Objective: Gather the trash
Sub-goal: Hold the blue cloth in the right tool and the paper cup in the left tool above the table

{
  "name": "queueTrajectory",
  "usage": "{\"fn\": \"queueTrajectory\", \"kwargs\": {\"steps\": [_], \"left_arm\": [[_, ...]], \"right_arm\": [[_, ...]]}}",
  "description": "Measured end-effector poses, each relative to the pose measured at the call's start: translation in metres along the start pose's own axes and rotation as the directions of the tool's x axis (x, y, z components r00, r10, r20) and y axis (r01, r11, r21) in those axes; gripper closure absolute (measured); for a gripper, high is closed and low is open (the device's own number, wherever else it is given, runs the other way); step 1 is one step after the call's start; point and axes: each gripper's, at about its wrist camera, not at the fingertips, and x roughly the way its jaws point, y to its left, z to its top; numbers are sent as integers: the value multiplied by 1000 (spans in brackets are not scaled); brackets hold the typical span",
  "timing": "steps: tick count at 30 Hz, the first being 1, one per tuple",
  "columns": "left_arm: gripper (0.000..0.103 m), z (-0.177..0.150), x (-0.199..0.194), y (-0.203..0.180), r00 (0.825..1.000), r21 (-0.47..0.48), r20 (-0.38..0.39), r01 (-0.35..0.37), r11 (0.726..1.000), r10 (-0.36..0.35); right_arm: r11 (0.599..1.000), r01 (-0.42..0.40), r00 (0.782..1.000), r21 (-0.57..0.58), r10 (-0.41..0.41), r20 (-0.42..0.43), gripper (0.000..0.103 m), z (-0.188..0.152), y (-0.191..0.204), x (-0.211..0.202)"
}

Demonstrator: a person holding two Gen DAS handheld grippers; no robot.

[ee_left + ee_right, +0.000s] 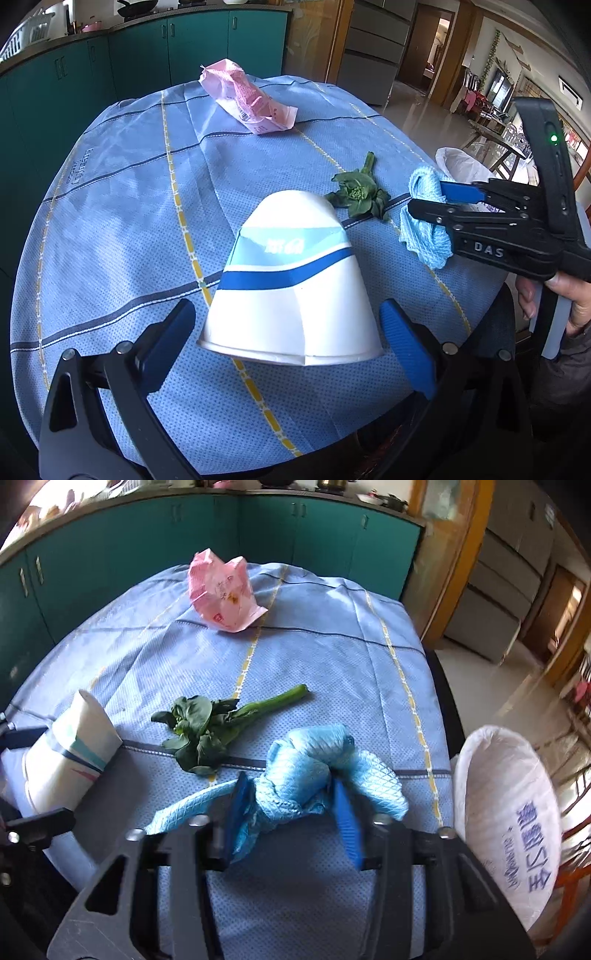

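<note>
1. Trash lies scattered on a table [332, 635] draped in a pale blue checked cloth: a crumpled light-blue woven rag [314, 775], a wilted dark-green leafy vegetable stalk [207, 731], a crushed pink plastic wrapper [221, 594], and a flattened white paper cup with blue bands [291, 280] lying on its side.

2. We read the white plastic bag [509, 812], gaping just beyond the table's right edge, as the collection point; its nearness to the rag probably explains why that piece is taken first.

3. Right tongs [291, 819]: about half open, with the rag bunched between the blue pads. In the right wrist view both pads appear to press into the fabric, so we judge it clamped; the left wrist view shows the same tongs [439, 206] with the rag [428, 221] at the tips, seemingly raised off the cloth.

4. Left tongs [291, 343]: spread wide, one blue finger on each side of the cup's rim, neither touching it. We judge this a straddling approach, with closing not yet begun.

5. Wrapper and vegetable stalk rest untouched, well apart from both tongs.
</note>
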Motion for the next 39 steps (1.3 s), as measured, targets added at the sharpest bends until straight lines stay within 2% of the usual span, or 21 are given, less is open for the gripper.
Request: {"fn": "queueTrajectory", "kwargs": {"steps": [2,5,11,14,18,21,24,32,39], "left_arm": [[4,0,1,1,1000,-7,-4,1,1000,-1],[4,1,1,4,1000,-14,-3,-1,1000,1],[4,2,6,10,1000,-26,-6,-2,1000,2],[4,6,8,10,1000,-37,-10,27,999,-27],[5,10,13,8,998,-46,-12,60,997,-61],[17,10,14,5,999,-28,-5,34,999,-34],[18,11,14,5,999,-26,-4,36,999,-36],[18,10,13,6,1000,-27,9,23,999,-23],[13,11,17,1,1000,-2,9,2,1000,-2]], "right_arm": [[998,-19,1000,56,18,11,33,0,-7,-4],[992,-28,999,126,25,19,29,-2,-18,-9],[983,-2,1000,186,1,4,27,-11,-34,-14],[979,-7,1000,205,6,5,26,-14,-39,-16],[975,-17,1000,221,16,6,25,-13,-39,-17],[974,-36,999,224,37,-2,25,-9,-34,-14],[977,-57,998,207,58,-3,25,-4,-25,-7],[984,12,999,177,-4,-43,25,5,-13,16],[984,14,1000,179,-9,-28,25,4,-13,21]]}}
